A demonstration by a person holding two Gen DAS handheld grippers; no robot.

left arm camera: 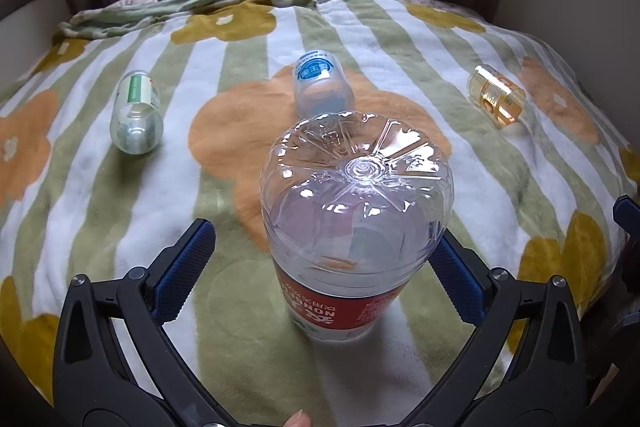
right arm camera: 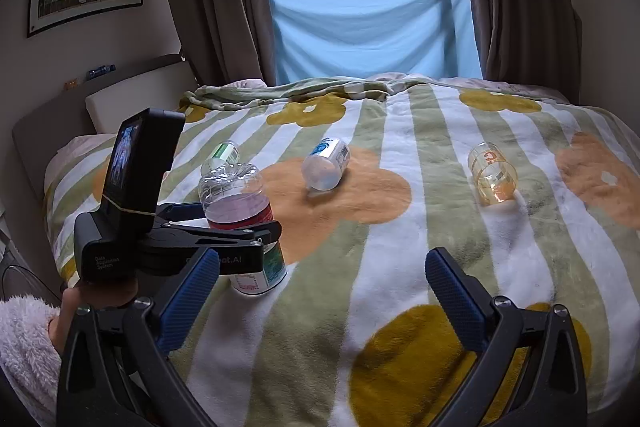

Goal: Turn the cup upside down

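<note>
Fingers [left arm camera: 188,267] of left gripper [left arm camera: 320,267] spread around upside-down cup [left arm camera: 356,227], axis vertical; right gripper [right arm camera: 320,291] spread, empty, farther away.

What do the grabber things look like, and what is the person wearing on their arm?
Each gripper, left and right, is black plastic with triangular cut-outs and silver screws. The fingers carry blue dimpled pads. The left one also bears a black box with a small screen and white lettering reading "Data Acquisition System". No cables show. The sleeve is fluffy and pale pink.
</note>
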